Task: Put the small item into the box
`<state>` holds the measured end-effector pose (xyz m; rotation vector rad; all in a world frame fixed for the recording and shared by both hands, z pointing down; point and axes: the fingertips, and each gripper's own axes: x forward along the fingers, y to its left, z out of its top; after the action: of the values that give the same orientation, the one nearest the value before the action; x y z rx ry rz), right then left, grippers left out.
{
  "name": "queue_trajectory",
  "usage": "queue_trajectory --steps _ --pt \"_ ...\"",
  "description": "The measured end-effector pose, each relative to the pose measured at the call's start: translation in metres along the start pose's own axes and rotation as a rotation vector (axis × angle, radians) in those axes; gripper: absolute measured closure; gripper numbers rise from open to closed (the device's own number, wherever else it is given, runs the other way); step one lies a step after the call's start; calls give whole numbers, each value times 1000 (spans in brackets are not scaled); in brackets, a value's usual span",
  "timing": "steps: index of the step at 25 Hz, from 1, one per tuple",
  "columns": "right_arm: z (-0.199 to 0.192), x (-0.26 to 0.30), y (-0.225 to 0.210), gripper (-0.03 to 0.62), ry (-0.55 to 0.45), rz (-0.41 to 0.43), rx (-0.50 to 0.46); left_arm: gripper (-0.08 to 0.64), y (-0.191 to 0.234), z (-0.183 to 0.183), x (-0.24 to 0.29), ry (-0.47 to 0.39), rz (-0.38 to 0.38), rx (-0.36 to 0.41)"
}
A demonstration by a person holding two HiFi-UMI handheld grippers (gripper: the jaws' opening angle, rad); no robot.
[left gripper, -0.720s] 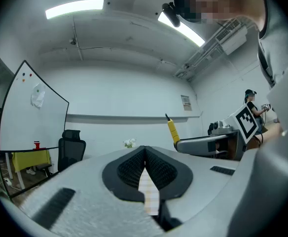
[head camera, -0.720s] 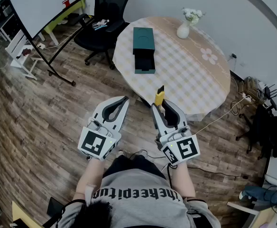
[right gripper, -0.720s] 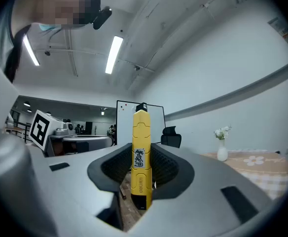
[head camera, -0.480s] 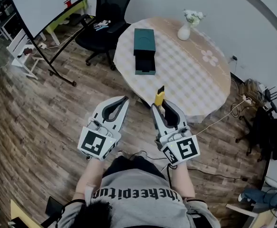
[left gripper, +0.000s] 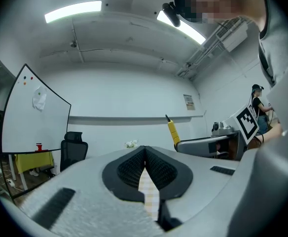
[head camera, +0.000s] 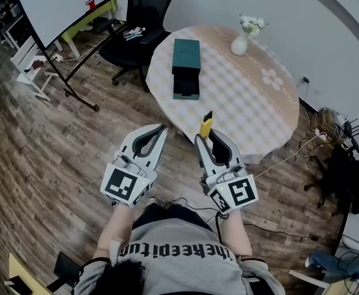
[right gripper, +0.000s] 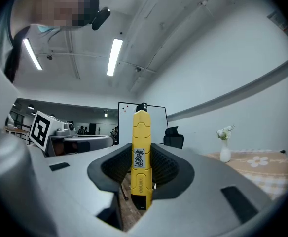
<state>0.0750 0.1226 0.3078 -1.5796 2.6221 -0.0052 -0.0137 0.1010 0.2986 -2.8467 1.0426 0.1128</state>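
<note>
Round checked table [head camera: 241,97] ahead, right gripper [head camera: 208,137] clamping yellow knife [head camera: 206,123], left gripper [head camera: 161,128] closed

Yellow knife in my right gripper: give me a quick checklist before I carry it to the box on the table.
1. Grip: ok. The yellow knife stands upright, clamped between the pads of the right gripper.
2. Blade retracted: cannot tell; only a dark tip shows at the top.
3. Left gripper out of the way: ok. Its jaws are together with nothing between them, beside the right one.
4. Box ready: ok. Its drawer is pulled out toward you.
5. Room in the drawer: cannot tell; its inside looks dark.
6. Path over the table: ok. The vase stands apart from the box, at the far edge.
</note>
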Motion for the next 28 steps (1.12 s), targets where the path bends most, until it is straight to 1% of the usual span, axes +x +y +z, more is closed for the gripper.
queue_trajectory --steps 9,14,19,23,28 --pt "-1 -8 -30 476 -5 37 7 545 -19 2 24 -17 39 20" --pt "-4 -8 -40 476 -8 50 23 545 -23 0 30 -9 56 30" --pt "-5 8 -49 476 -4 54 25 545 -10 -1 45 -12 56 35" --pt "-4 35 -65 476 -2 39 34 545 13 -3 69 -7 36 27" --pt "-6 52 -75 476 -10 20 36 545 26 -8 83 -11 14 34"
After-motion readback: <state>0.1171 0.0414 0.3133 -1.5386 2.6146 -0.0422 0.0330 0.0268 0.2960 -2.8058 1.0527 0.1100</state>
